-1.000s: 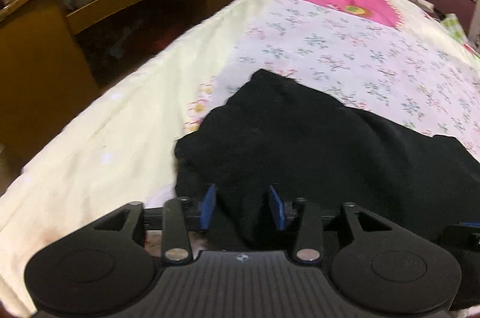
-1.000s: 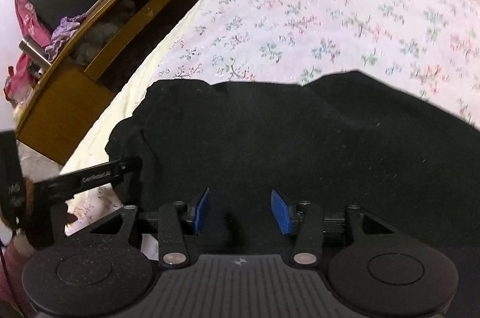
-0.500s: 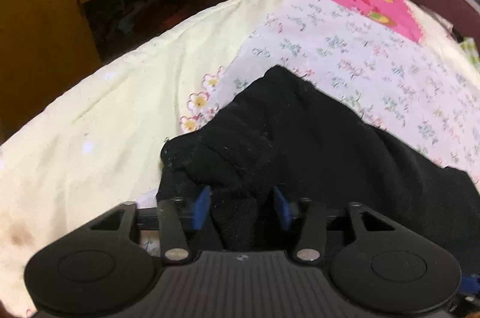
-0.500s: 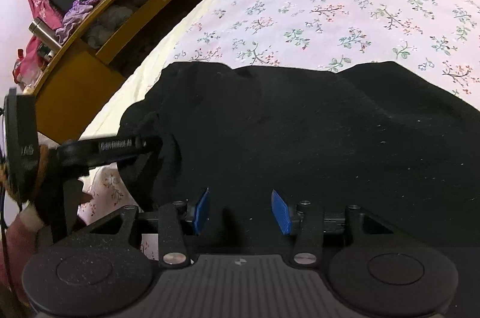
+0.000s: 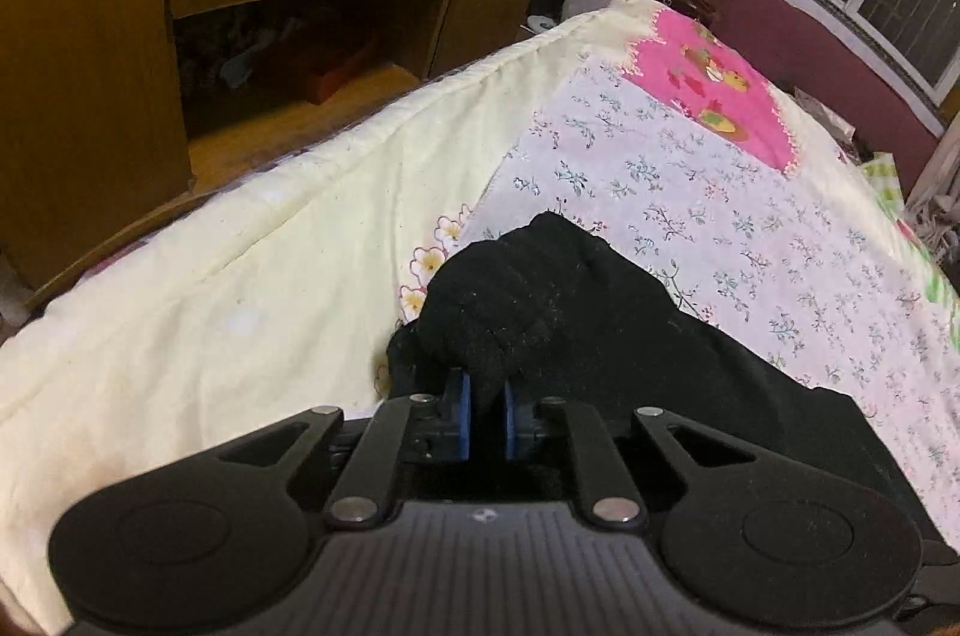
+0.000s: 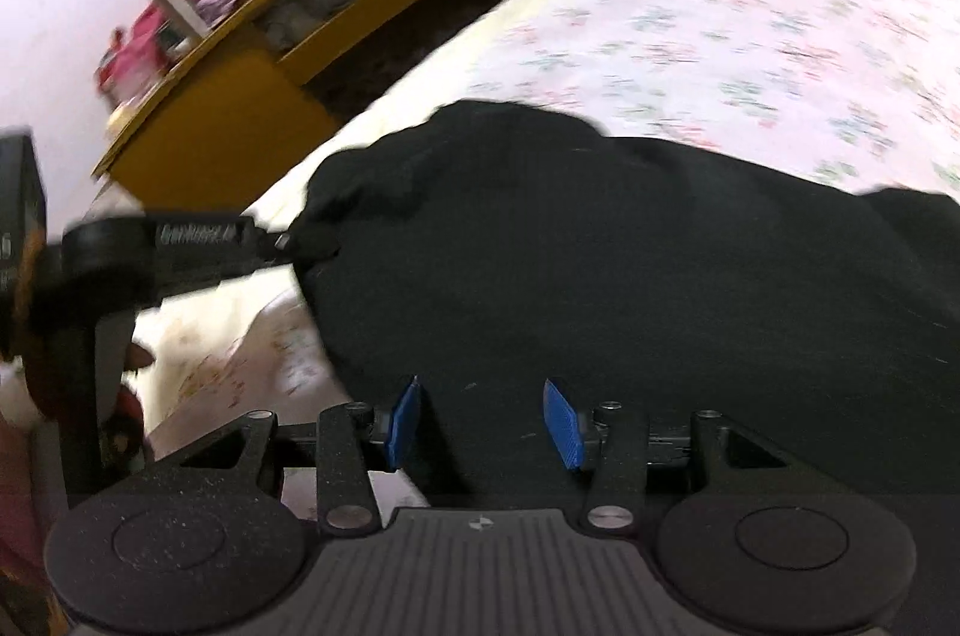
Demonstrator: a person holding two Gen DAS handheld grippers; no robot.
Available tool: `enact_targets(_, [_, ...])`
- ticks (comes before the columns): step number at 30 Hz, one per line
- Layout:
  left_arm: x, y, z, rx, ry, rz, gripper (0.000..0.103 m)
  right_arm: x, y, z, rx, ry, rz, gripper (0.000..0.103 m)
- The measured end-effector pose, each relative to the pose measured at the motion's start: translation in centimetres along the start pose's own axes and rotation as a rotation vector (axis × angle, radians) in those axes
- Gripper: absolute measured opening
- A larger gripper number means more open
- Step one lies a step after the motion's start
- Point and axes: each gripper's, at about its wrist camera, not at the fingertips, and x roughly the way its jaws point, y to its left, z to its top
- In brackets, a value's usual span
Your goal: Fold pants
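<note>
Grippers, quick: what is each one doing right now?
Left gripper: jaws closing on a bunched fold of the black pants.
Right gripper: open over the pants, gripping nothing.

Pants: I am seeing black cloth, matt and fuzzy, flecked with pale lint. Bedsheet: I am reading thin printed cotton, matt, with a smooth cream border creasing softly. Left gripper: I am noting matt black plastic arms, a ribbed housing and shiny metal rivets; its blue rubbery pads are closing on a pinch of the cloth. Right gripper: I am finding grainy black plastic. Shelf unit: I am looking at yellow-brown wood with a dull satin varnish.
</note>
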Motion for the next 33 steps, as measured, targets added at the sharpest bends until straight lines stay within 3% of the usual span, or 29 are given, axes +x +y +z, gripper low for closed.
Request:
enact_targets(6, [-0.3,2.6,-1.1,-0.040,0.024,0.053,0.022,0.6,0.4,0.0,0.006,0.022,0.053,0.038])
enact_targets(10, [1.1,2.2,-1.5,0.035,0.050,0.094,0.022,0.4,0.2,-0.3,0.021,0.023,0.054,0.038])
enact_targets(12, [1.5,2.5,-2.2,0.026,0.081,0.103,0.021,-0.9,-0.8,-0.1,0.053,0.006,0.044,0.038])
enact_targets(14, [0.8,1.9,-2.2,0.063,0.062,0.104,0.021,-2.7,-2.4,0.3,0.089,-0.028,0.016,0.038])
enact_targets(17, [-0.7,-0.5,-1.4,0.192,-0.002,0.149,0.020,-6.0,-6.4,2.0,0.130,-0.118,-0.096,0.038])
enact_targets(20, [-1.0,-0.2,-0.7,0.167,-0.004,0.179,0.020,-8.2,-11.8,4.3,0.206,-0.163,-0.188,0.039])
enact_targets(22, [-1.7,-0.7,0.0,0.163,-0.049,0.185,0.020,-8.6,-14.9,5.6,0.248,-0.166,-0.191,0.039])
enact_targets(24, [-1.9,-2.4,0.8,0.174,-0.098,0.122,0.020,-8.5,-17.7,6.6,0.308,-0.160,-0.168,0.039])
enact_targets(26, [-1.0,-5.3,1.6,0.250,-0.109,0.020,0.020,-7.4,-19.3,7.3,0.348,-0.133,-0.150,0.038])
enact_targets(30, [2.9,-11.4,1.9,0.409,-0.047,-0.173,0.020,-5.6,-21.4,7.4,0.420,-0.038,-0.113,0.038])
enact_targets(33, [6.0,-15.1,0.8,0.518,0.010,-0.241,0.020,-5.2,-21.2,6.7,0.443,0.033,-0.032,0.038])
